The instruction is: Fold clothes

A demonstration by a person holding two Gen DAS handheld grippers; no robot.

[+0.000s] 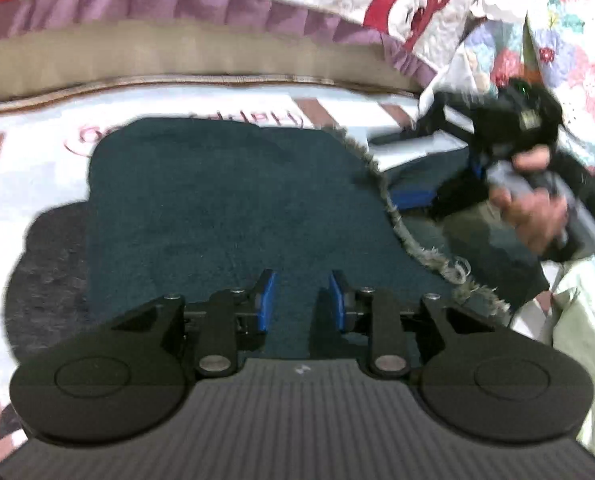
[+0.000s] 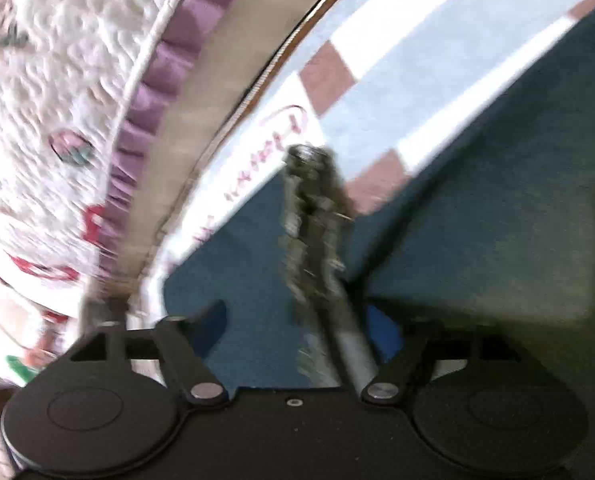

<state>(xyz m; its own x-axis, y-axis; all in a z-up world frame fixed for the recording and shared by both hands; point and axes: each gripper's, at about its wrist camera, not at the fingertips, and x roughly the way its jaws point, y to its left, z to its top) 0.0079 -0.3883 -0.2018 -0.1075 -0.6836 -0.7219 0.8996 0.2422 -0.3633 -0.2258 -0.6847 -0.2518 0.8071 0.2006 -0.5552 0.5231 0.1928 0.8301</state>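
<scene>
Beneath parted left gripper point(image 1: 302, 294): teal garment point(image 1: 225, 200).

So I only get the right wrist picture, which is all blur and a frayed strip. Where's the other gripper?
Observer: The left gripper is over a flat dark teal garment, jaws apart, nothing between them.
Operator: And that frayed strip?
Observer: It is the garment's frayed edge, curving down its right side.
Operator: Anything else nearby?
Observer: A pale green cloth with printed lettering lies just past the garment's near right corner.
</scene>
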